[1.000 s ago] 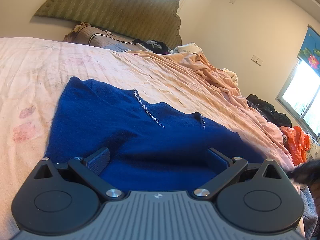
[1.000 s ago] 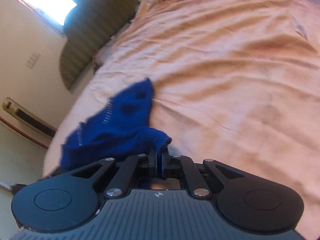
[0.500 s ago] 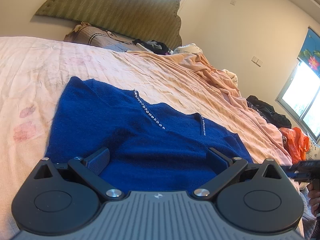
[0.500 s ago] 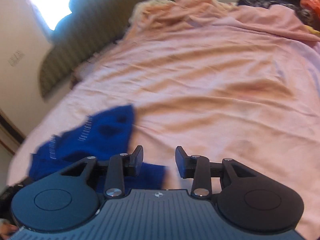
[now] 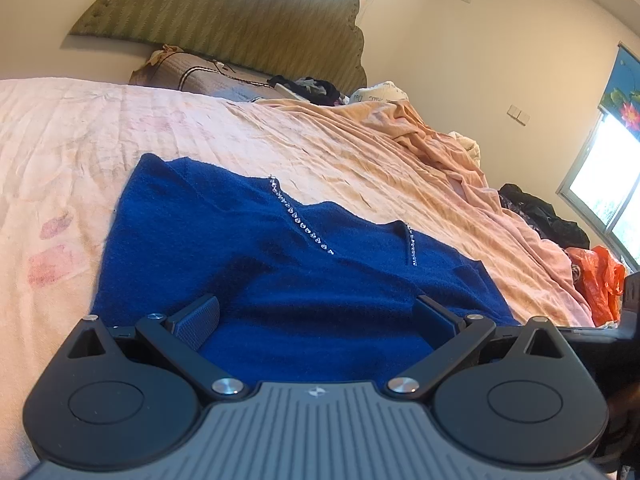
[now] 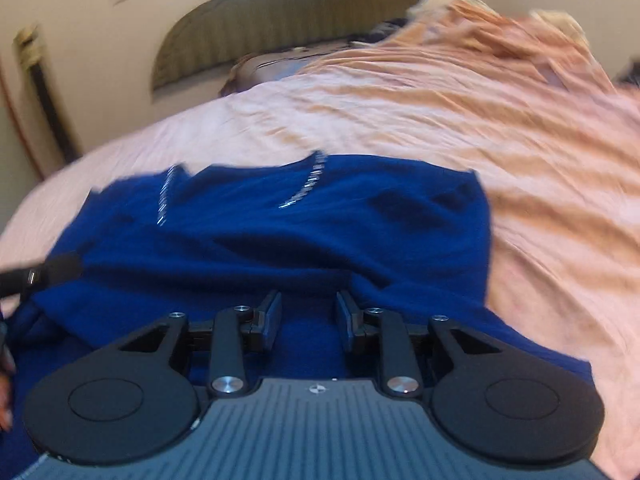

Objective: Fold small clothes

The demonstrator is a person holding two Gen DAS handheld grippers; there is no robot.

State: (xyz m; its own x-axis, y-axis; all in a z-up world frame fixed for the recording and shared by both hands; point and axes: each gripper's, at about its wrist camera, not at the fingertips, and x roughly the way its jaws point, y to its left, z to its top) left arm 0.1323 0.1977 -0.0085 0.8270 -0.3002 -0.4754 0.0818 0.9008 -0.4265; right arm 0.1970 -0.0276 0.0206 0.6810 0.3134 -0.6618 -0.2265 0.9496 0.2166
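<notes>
Here the bed (image 5: pixel 360 152) fills both views, and the blue top (image 5: pixel 280 272) lies flat on it across the middle of each frame, its long axis running left to right, neckline trim toward the headboard at the top. Both grippers sit at its near hem, low in the frame. The left gripper (image 5: pixel 316 320) is spread wide over the cloth; the right gripper (image 6: pixel 308 316) is parted more narrowly, holding nothing. Judging by that, either could pinch the hem straight ahead.

The sweater (image 5: pixel 280 280) is deep blue with silver rhinestone lines; the bed sheet (image 5: pixel 80 128) is pale pink, the headboard (image 5: pixel 224 12) olive striped.
</notes>
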